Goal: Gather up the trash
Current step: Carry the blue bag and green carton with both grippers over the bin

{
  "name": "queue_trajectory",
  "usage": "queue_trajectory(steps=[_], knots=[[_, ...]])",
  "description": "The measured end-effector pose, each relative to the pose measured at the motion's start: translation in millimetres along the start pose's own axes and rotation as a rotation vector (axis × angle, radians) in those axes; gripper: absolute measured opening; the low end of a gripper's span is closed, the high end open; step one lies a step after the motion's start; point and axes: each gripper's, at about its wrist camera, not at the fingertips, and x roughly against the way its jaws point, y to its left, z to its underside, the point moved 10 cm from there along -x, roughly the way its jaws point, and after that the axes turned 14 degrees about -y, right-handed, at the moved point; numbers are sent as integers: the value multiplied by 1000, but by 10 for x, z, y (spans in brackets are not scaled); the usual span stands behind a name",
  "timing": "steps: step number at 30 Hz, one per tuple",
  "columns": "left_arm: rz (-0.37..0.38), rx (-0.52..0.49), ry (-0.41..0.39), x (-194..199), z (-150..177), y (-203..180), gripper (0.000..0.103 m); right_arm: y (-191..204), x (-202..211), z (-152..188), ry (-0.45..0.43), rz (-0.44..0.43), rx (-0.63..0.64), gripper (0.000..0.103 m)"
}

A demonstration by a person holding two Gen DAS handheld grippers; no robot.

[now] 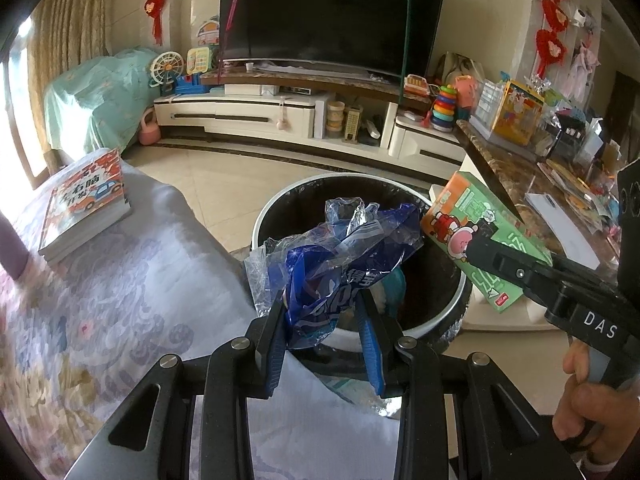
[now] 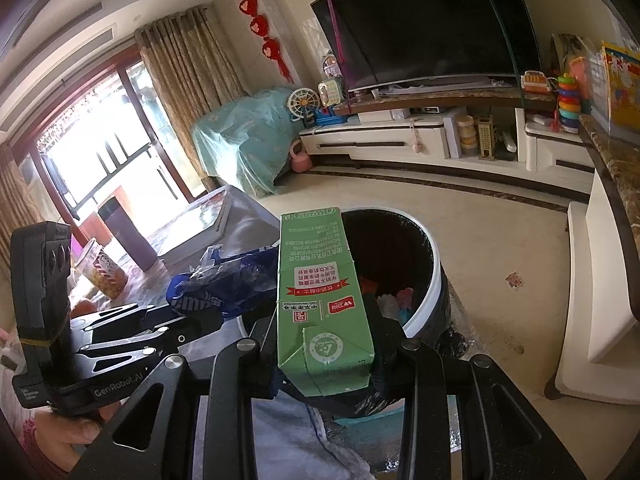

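Observation:
My left gripper [image 1: 322, 316] is shut on a crumpled blue and clear plastic wrapper [image 1: 340, 256] and holds it over the near rim of a round trash bin [image 1: 280, 204] with a black liner. My right gripper [image 2: 324, 344] is shut on a green drink carton [image 2: 320, 300] and holds it above the bin's [image 2: 432, 280] near left rim. The carton [image 1: 476, 232] also shows at the right in the left wrist view, the wrapper [image 2: 224, 284] at the left in the right wrist view. Some trash [image 2: 400, 300] lies in the bin.
A cloth-covered table [image 1: 132, 280] with a stack of books [image 1: 86, 204] lies left of the bin. A marble counter [image 1: 532, 176] crowded with items stands to the right. A cup [image 2: 104, 268] and a dark tumbler [image 2: 128, 236] stand on the table. A TV cabinet [image 1: 280, 108] lines the far wall.

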Motion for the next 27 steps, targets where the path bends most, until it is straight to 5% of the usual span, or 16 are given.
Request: queue_trajectory(steps=[27], knots=[[-33, -59, 20, -274, -124, -93, 32, -100, -286, -96, 34, 25, 25, 33]])
